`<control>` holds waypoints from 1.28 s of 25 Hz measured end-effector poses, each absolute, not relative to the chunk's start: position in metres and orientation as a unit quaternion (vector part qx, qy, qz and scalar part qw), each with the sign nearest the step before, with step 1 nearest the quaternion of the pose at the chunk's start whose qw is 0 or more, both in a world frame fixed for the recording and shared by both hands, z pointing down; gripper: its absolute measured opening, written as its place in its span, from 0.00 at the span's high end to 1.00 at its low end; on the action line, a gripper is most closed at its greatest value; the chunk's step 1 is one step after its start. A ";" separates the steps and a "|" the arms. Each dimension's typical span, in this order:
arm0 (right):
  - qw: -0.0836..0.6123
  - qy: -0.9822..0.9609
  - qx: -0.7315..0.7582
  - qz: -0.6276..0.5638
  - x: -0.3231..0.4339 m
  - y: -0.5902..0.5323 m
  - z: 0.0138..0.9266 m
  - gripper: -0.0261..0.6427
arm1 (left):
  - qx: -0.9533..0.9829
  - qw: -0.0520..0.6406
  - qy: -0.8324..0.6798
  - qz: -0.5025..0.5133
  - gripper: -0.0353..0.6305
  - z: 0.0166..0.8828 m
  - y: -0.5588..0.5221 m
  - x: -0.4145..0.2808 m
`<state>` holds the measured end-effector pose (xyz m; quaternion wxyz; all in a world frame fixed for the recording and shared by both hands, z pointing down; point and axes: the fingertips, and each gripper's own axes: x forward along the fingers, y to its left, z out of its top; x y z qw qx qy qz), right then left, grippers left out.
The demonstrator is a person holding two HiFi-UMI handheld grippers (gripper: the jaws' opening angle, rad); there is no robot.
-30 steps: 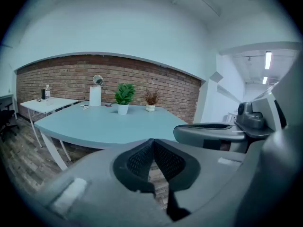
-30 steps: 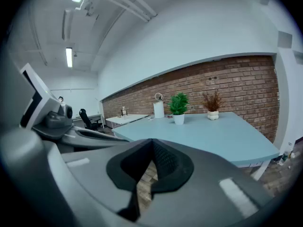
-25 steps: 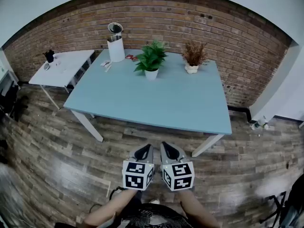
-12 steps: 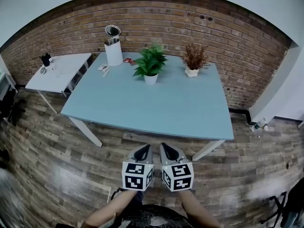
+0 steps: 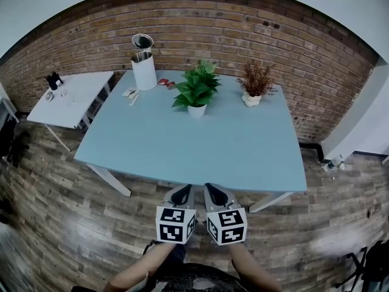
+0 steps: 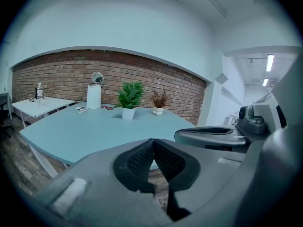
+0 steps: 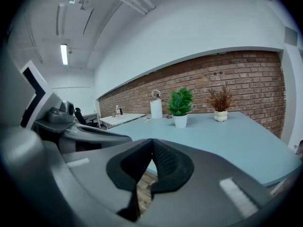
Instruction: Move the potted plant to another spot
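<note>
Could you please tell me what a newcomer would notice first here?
The large light-blue table fills the middle of the head view, before a brick wall. Near its far edge stand a leafy green potted plant, a dried brown plant to its right and a tall white container to its left. Before the near edge, the left tool and right tool sit side by side, both shut and empty.

Table top (image 5: 200,145) smooth, matt; wall (image 5: 213,35) rough brick; floor (image 5: 73,212) wood planks.
</note>
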<state>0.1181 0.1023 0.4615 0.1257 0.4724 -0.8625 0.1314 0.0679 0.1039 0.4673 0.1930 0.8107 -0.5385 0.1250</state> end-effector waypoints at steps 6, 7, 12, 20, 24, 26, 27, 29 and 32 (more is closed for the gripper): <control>0.135 -0.855 0.482 0.140 0.104 0.064 0.468 0.95 | 0.815 0.201 -0.527 0.130 0.95 0.472 0.066 0.053; 0.136 -0.853 0.483 0.141 0.101 0.058 0.469 0.95 | 0.816 0.203 -0.525 0.130 0.95 0.472 0.060 0.050; 0.146 -0.844 0.496 0.144 0.090 0.024 0.470 0.95 | 0.822 0.206 -0.514 0.132 0.95 0.472 0.028 0.039; 0.152 -0.832 0.515 0.139 0.069 -0.030 0.467 0.94 | 0.830 0.209 -0.501 0.129 0.95 0.470 -0.022 0.014; 0.155 -0.824 0.527 0.135 0.060 -0.055 0.466 0.93 | 0.834 0.208 -0.495 0.126 0.95 0.469 -0.045 0.002; 0.156 -0.821 0.533 0.135 0.055 -0.065 0.465 0.92 | 0.836 0.206 -0.492 0.127 0.95 0.469 -0.054 -0.004; 0.156 -0.820 0.535 0.135 0.052 -0.070 0.465 0.92 | 0.837 0.206 -0.490 0.128 0.95 0.469 -0.058 -0.007; 0.156 -0.817 0.539 0.133 0.047 -0.080 0.465 0.91 | 0.839 0.204 -0.487 0.130 0.95 0.469 -0.065 -0.012; 0.157 -0.812 0.546 0.134 0.046 -0.093 0.466 0.90 | 0.842 0.204 -0.483 0.130 0.95 0.470 -0.075 -0.016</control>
